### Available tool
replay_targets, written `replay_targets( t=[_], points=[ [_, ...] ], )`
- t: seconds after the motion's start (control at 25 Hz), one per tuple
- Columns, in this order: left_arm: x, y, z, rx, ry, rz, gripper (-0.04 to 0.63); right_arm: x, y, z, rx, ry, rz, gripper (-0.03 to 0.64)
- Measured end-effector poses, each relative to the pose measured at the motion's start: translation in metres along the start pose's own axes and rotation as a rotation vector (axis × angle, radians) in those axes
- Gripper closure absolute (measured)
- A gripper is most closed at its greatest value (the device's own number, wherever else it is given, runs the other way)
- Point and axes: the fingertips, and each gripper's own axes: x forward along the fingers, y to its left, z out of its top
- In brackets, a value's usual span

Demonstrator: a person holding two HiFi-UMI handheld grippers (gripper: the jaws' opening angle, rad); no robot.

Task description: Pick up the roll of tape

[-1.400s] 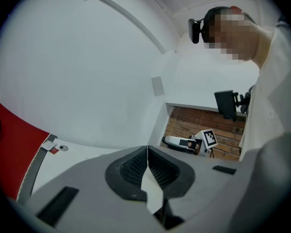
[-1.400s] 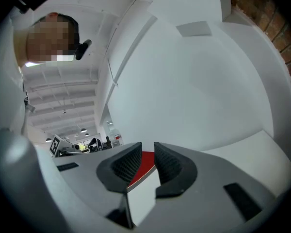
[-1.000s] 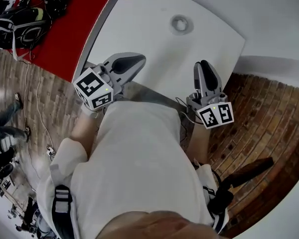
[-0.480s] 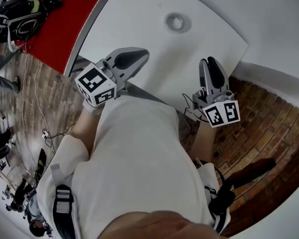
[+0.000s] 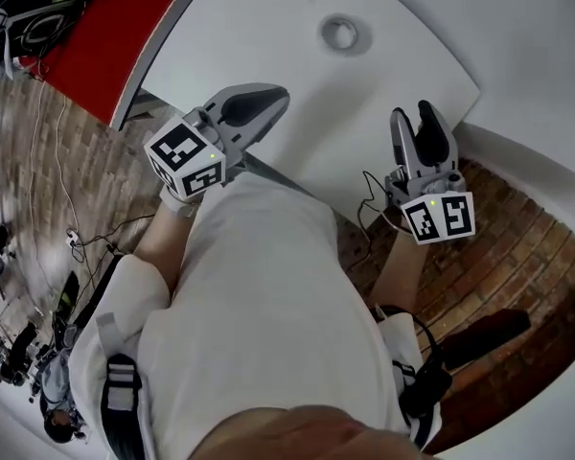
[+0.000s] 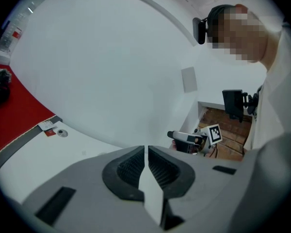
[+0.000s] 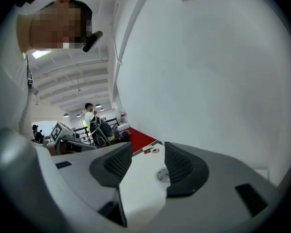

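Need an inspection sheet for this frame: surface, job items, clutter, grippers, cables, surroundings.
Surface: white table, curved edge.
Job's things: roll of tape lying flat, untouched, ahead of both grippers.
Clutter: small round disc and red-and-white card near the far table edge.
Grippers: left gripper shut, empty; right gripper jaws opening, nothing between them.
Cables: cable by the right gripper; floor cable.
Surroundings: brick floor, red mat with bags.

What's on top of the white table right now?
A roll of tape lies on the white table. The person's shirt hides part of its near edge.
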Motion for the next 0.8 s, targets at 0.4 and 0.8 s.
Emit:
replay_targets(
  t=[0.4, 0.8],
  points=[
    [0.009, 0.032, -0.017, -0.097, -0.041, 0.001, 0.586, 0.03, -0.004, -0.008, -0.175, 0.152, -0.013, 0.413],
    [0.015, 0.08, -0.034, -0.225, -0.077, -0.034, 0.584, 0.087, 0.009, -0.027, -0.272, 0.308, 0.028, 0.391]
  ],
)
